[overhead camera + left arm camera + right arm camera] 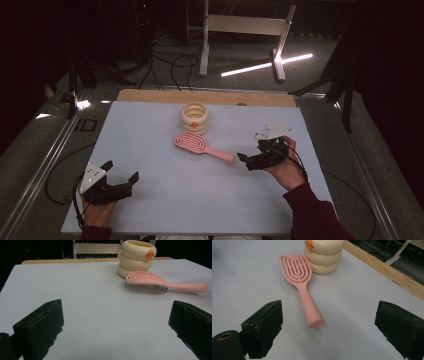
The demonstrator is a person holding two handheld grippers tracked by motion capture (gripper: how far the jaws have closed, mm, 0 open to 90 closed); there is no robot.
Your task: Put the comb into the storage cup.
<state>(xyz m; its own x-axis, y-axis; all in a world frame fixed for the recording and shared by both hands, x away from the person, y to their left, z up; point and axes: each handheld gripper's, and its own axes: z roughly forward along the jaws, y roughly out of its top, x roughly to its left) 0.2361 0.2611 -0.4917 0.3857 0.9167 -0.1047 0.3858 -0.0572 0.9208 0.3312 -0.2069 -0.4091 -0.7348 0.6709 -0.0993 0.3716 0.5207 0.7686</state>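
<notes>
A pink hairbrush (202, 146) lies bristles down near the middle of the pale board (165, 200), its handle pointing to the right. Just behind its head stands a cream ringed cup (195, 117) with a small orange duck on it. My right gripper (250, 151) hovers open just right of the handle end; in the right gripper view the hairbrush (298, 272) and cup (324, 255) lie ahead between the wide jaws of my right gripper (332, 316). My left gripper (121, 171) is open at the front left, far from the hairbrush (147, 283) and cup (137, 257).
A wooden strip (150, 95) edges the board's far side. Beyond it on the dark floor stand a white frame (240, 25), a bright light bar (265, 65) and loose cables (175, 65). Metal rails (45, 165) flank the table.
</notes>
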